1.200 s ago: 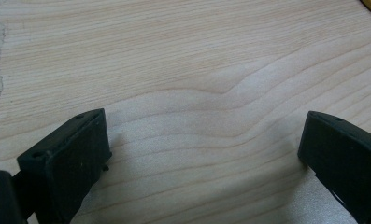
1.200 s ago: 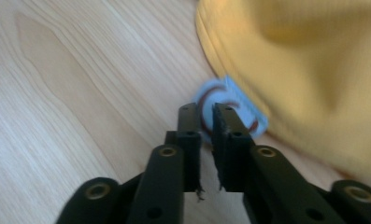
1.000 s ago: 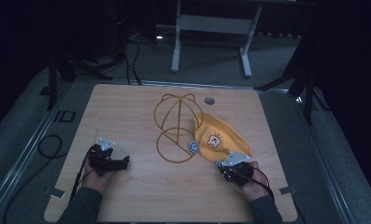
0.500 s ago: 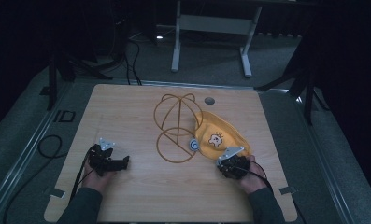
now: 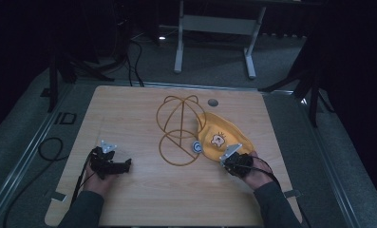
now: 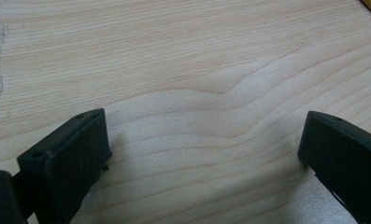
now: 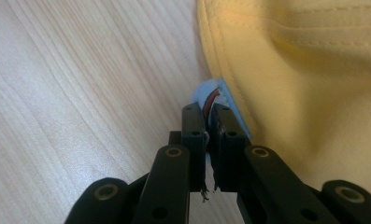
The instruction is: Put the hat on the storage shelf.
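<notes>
Dark surroundings framed a pale wooden bench (image 5: 143,199) with a brown line drawing (image 5: 179,128) at its centre. A yellow cap (image 5: 219,137) lay flat just right of centre in the high view, overlapping the drawing's right edge, a round white badge (image 5: 196,147) at its lower left margin.

Right hand-held gripper (image 5: 230,159), at the cap's lower edge: jaws had just been closing and stood almost together, clamped on a small blue tag (image 7: 212,95) at the cap's hem, seen mid-frame in the right gripper view. I judged the grasp made; the cap remained on the bench, so lifting or moving it was yet to do.

Left hand-held gripper (image 5: 122,166), lower left of the high view: jaws wide apart over bare wood, holding nothing, well apart from the cap.

Not determinable: whether hem fabric was pinched together with the tag; what the reddish strip between the pads was; the badge's design; the cap's underside.
</notes>
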Tool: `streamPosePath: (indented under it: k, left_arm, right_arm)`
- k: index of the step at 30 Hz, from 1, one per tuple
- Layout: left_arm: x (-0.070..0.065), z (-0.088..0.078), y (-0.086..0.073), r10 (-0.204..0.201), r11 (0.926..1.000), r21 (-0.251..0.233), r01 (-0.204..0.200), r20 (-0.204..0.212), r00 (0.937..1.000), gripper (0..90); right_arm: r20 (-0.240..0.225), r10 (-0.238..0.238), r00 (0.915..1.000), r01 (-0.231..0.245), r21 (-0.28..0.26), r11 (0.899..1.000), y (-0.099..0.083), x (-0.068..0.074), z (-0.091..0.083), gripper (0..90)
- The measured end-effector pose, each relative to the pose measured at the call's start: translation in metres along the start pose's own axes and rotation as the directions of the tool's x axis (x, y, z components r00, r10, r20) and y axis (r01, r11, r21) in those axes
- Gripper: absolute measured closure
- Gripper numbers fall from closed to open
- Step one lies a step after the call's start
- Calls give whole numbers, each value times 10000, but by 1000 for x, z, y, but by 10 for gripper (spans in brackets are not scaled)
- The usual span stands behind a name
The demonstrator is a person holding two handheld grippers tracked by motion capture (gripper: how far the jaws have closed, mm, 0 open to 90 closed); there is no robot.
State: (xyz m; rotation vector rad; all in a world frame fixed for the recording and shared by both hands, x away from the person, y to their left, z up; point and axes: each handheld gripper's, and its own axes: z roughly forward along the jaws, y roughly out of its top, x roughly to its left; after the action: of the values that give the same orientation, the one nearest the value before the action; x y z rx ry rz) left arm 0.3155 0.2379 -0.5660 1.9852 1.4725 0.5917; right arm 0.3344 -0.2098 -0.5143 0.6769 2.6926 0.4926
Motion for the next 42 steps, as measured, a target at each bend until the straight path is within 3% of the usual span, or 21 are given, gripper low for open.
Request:
streamPosePath:
  k: [8, 25, 34, 42]
  left_arm:
    - [0, 0, 0, 0, 10000, 2, 0, 0, 10000, 22]
    - [0, 0, 0, -35, 10000, -12, 35, 3, 10000, 22]
    - [0, 0, 0, -50, 10000, -14, 50, 6, 10000, 22]
    - [0, 0, 0, -6, 10000, 17, 6, 4, 10000, 22]
  right_arm:
    - [218, -212, 9995, 215, -99, 9997, 11, -10, -23, 856]
    - [895, 300, 9955, -212, -985, 9949, 20, -38, -75, 856]
    - [1039, 731, 9919, -532, -1824, 9818, 25, -53, -104, 857]
    - [1156, 1045, 9878, -785, -2102, 9745, 26, -59, -114, 857]
